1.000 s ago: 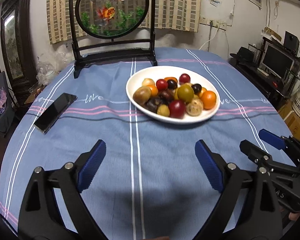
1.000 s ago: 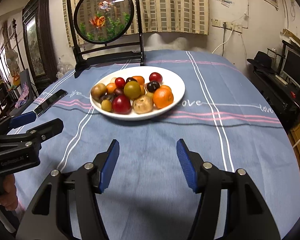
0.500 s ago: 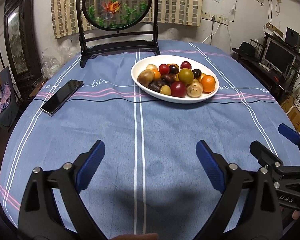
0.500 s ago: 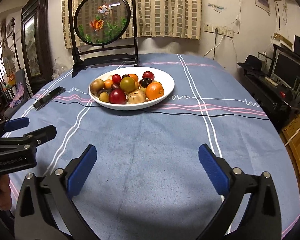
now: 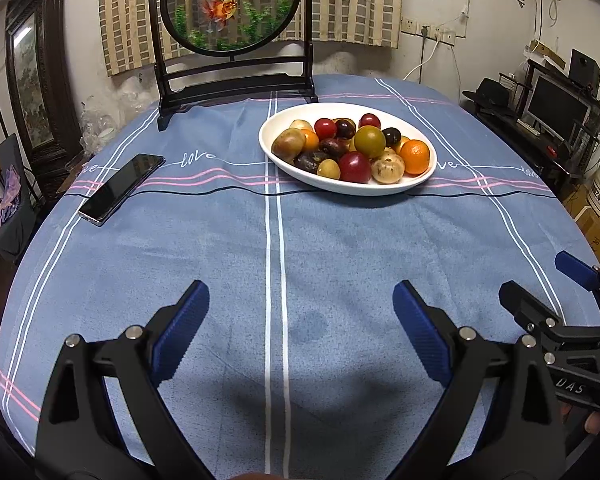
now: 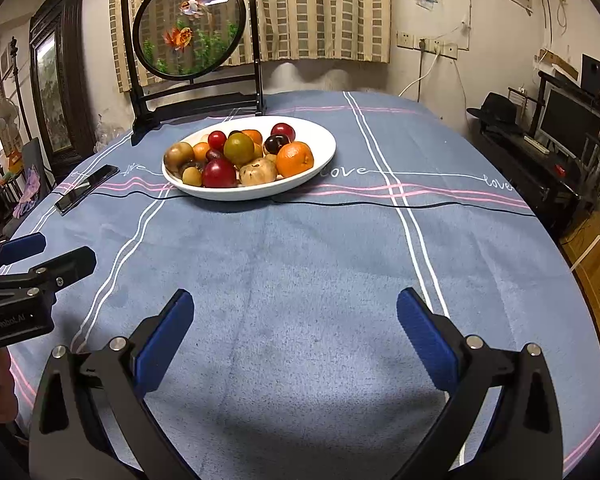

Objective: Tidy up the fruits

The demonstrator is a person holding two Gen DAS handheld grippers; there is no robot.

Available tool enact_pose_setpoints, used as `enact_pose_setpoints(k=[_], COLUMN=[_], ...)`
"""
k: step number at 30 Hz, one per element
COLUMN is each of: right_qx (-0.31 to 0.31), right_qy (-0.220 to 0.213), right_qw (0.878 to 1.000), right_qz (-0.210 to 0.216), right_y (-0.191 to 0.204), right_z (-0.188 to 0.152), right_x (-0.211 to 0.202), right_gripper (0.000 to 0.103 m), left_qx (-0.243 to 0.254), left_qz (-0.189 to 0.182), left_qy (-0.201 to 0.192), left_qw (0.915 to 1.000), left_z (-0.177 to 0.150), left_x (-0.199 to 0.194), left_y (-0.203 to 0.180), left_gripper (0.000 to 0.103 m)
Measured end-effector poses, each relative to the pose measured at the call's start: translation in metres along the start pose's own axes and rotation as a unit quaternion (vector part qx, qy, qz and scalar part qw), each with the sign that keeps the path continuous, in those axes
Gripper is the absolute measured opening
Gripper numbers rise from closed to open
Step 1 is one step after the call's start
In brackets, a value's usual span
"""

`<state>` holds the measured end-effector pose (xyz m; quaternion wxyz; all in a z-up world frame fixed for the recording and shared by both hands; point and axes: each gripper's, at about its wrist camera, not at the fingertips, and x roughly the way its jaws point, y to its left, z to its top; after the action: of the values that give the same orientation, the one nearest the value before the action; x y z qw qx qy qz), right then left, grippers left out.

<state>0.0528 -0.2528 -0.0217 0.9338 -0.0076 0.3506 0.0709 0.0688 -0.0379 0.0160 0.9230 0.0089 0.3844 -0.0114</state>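
Both hand-held grippers, left (image 5: 300, 312) and right (image 6: 294, 320), have drawn back from the white oval ceramic dish (image 5: 284, 162) heaped with mixed fruits (image 6: 240, 158) at mid-surface; the right has widened; both gape empty; sorting appears finished or unstarted.

**Two black handheld grippers with blue finger pads**

The left gripper (image 5: 300, 308) has a matte black frame that splits into two angled arms, each with a triangular cut-out. Silver round screws sit at the arm joints. Ribbed, deep blue pads (image 5: 182, 328) line the inner faces of the fingers. The right gripper (image 6: 294, 316) has the same build and colours. White lettering reading "GenRobot.AI" marks the left gripper's side, and "DAS" marks the right one's. Bare skin shows beneath each handle.
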Motion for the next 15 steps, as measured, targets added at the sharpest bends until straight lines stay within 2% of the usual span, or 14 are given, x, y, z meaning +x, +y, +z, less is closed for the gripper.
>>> enact_pose_setpoints(k=[15], right_qx=[0.001], right_qy=[0.005], right_qw=[1.000], right_qz=[0.004], right_y=[0.0015], right_z=[-0.0035], right_x=[0.0018], right_gripper=[0.102], left_qx=[0.005], left_qz=[0.006], left_qy=[0.013], left_qw=[0.9999], left_z=[-0.0064], left_x=[0.0032], left_y=[-0.0021], left_gripper=[0.095])
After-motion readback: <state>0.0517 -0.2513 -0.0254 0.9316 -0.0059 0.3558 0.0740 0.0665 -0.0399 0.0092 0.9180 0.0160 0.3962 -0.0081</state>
